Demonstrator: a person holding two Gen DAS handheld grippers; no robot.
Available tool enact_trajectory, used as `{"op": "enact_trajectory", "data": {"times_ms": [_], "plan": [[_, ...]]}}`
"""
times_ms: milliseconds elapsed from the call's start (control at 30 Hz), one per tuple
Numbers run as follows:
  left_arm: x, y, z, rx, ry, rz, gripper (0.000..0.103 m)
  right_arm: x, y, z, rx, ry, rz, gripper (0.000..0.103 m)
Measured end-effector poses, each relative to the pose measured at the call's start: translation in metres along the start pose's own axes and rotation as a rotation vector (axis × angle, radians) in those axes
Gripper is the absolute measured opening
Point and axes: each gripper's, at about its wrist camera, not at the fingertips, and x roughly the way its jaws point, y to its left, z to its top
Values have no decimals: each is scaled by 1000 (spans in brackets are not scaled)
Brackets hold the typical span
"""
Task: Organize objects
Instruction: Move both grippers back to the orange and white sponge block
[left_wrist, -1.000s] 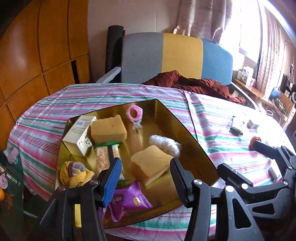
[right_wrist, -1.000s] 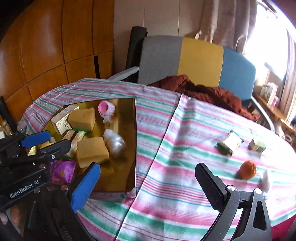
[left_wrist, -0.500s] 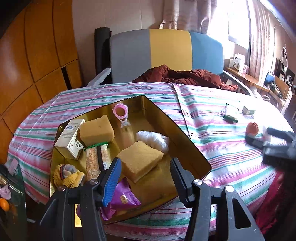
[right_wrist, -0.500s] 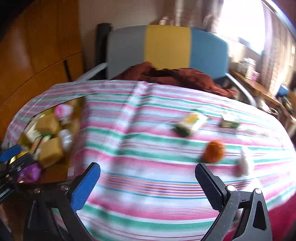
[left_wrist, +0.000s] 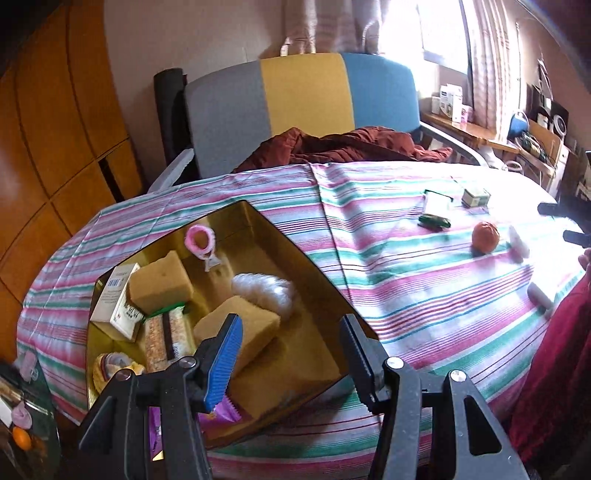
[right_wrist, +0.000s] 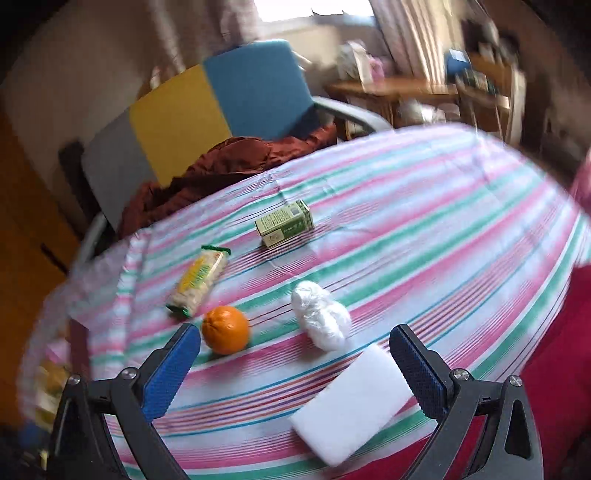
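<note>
**Both grippers empty over the striped table**

I hold my left gripper (left_wrist: 291, 354) low over the near edge of the shiny gold metal tray (left_wrist: 314, 273), its jaws wide apart with nothing between them. Just past its fingertips lies a tan sponge block (left_wrist: 243, 332) inside the tray, with a second tan sponge (left_wrist: 160, 282), a white carton (left_wrist: 116, 295) and a pink hair tie (left_wrist: 201, 240) further in.

My right gripper (right_wrist: 295, 356) hangs over the near edge of the pink-and-green striped tablecloth (right_wrist: 424, 236), jaws spread wide and empty. A flat white foam block (right_wrist: 351, 402) lies between its fingers, a round orange fruit (right_wrist: 226, 329) just beyond the left fingertip, and a crumpled clear plastic bag (right_wrist: 320, 314) ahead. Further out lie a green-ended snack bar (right_wrist: 197, 280) and a small green box (right_wrist: 284, 223).
</note>
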Motion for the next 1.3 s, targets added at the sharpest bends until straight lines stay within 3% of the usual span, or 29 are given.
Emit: {"op": "enact_trajectory", "data": {"times_ms": [100, 300, 500, 767, 1100, 1300], "plan": [[1, -11, 4, 29, 1, -6, 55, -1, -8, 1, 69, -2, 47, 103], [7, -38, 11, 84, 14, -43, 55, -2, -1, -2, 51, -2, 120, 103], [21, -73, 17, 124, 48, -150, 55, -16, -21, 0, 156, -93, 123, 103], [38, -119, 16, 194, 106, -271, 55, -10, -31, 2, 232, -60, 195, 103], [62, -148, 26, 188, 157, -342, 56, -6, -34, 1, 245, -39, 213, 103], [77, -169, 52, 142, 161, -431, 67, -4, -38, 1, 266, -31, 230, 103]]}}
